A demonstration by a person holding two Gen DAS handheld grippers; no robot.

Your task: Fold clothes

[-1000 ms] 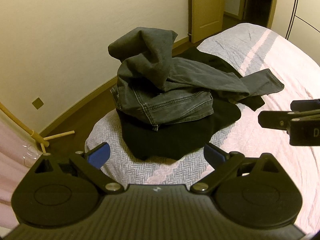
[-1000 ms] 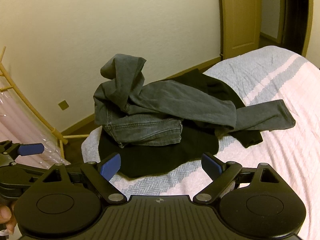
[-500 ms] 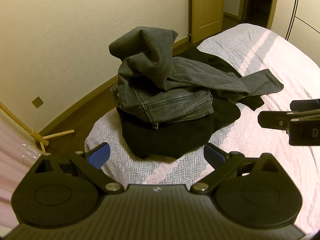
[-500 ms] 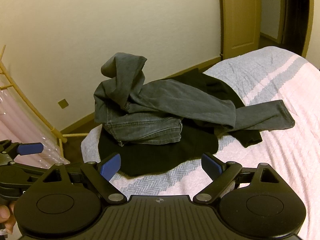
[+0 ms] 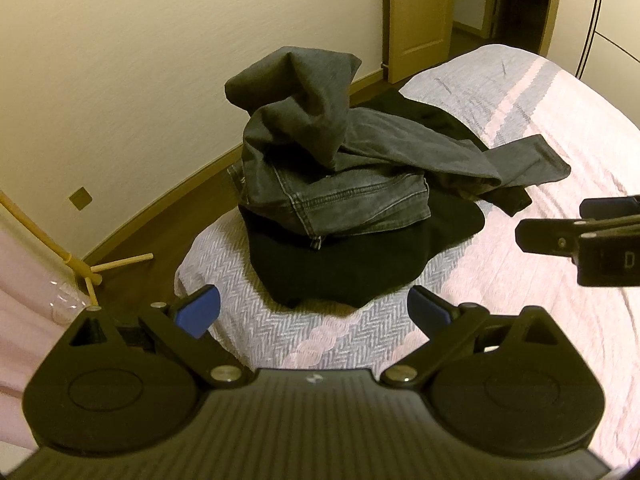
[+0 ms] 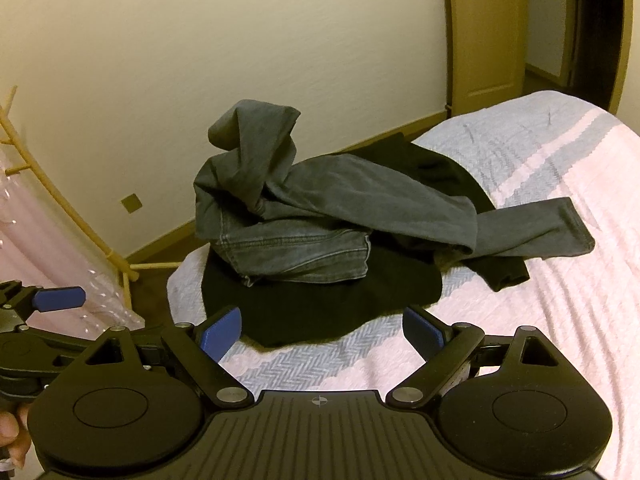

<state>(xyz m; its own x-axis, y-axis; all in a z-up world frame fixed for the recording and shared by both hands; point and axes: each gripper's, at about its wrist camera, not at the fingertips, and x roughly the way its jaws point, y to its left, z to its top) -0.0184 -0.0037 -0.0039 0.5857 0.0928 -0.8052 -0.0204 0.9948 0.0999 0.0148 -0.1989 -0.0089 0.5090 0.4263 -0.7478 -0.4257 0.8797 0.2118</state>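
Bedroom, cream walls, wooden door at the back; work surface is a bed with a pink and grey herringbone-weave quilted bedspread (image 5: 320,340), its near-left corner close to the drop to the dark wood floor (image 5: 168,216). Task items sit heaped on that corner: a crumpled pair of grey denim jeans (image 5: 340,184), one leg bunched up into a peak, the other leg trailing flat to the right across the bedspread, all lying on top of a black soft-knit garment (image 5: 344,272) that spreads out beneath and behind. Left gripper (image 5: 314,312) is apart from the pile, just short of the black hem, blue-padded jaws spread wide and holding nothing. Right gripper (image 6: 322,330) likewise short of the pile, jaws wide and empty; its body also shows at the right edge of the left wrist view. A bamboo clothes rack (image 6: 60,208) with pink fabric stands on the floor to the left. Judged risks: the two garments overlap heavily, so a pinch at the denim waistband could also catch black knit below and drag both. The pile sits near the bed corner, so a pull toward the left could slide it onto the floor. The peaked leg looks unstable and may flop over when disturbed, hiding the waistband. Black-on-black folds make the lower garment's edges hard to read.
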